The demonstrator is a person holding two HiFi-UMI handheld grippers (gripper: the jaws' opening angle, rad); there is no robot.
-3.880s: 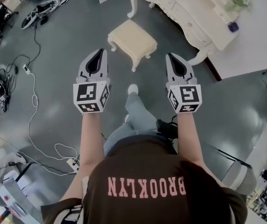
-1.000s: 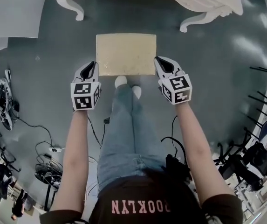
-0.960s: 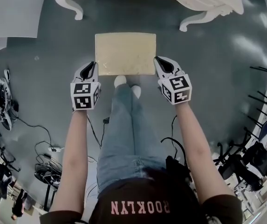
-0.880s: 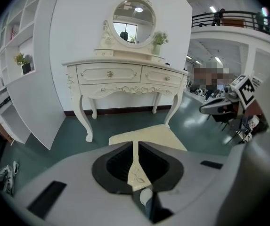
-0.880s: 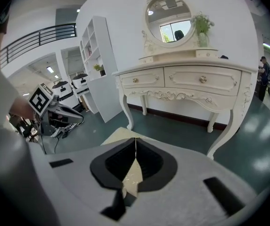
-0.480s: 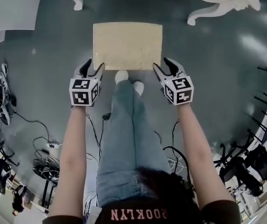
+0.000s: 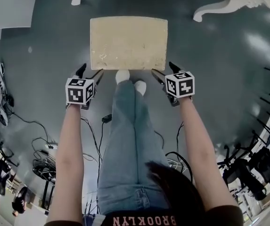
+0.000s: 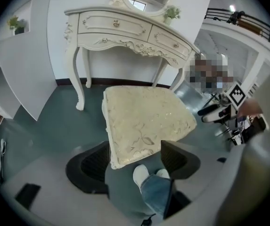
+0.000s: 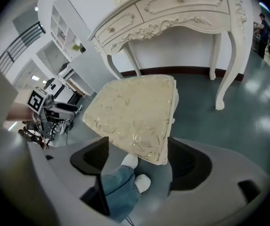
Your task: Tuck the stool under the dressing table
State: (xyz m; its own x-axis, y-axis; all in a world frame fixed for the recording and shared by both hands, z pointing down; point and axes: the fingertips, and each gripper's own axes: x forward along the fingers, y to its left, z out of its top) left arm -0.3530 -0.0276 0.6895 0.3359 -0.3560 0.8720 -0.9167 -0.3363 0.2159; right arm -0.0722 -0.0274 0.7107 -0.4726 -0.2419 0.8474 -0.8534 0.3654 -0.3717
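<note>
The stool [image 7: 128,42] has a cream, gold-patterned cushion top and stands on the grey floor just in front of the white dressing table, whose curved legs [image 7: 229,4] show at the top edge. My left gripper [image 7: 90,72] is at the stool's near left corner and my right gripper [image 7: 164,69] at its near right corner. Both jaws have just been opening and now stand wide. In the left gripper view the stool's corner [image 8: 125,157] shows between the fingers [image 8: 90,166] without touching them. In the right gripper view the other corner [image 9: 158,152] likewise sits between the fingers [image 9: 189,164].
The person's legs and white shoes [image 7: 130,81] stand right behind the stool, between the grippers. Cables and gear [image 7: 40,140] lie on the floor at the left, a white panel [image 7: 7,6] is at the upper left, and chairs [image 7: 252,173] stand at the right.
Both grippers have dropped lower, down to the stool's near corners, and both jaws have gone from shut to wide open. The stool now looks nearer and larger.
</note>
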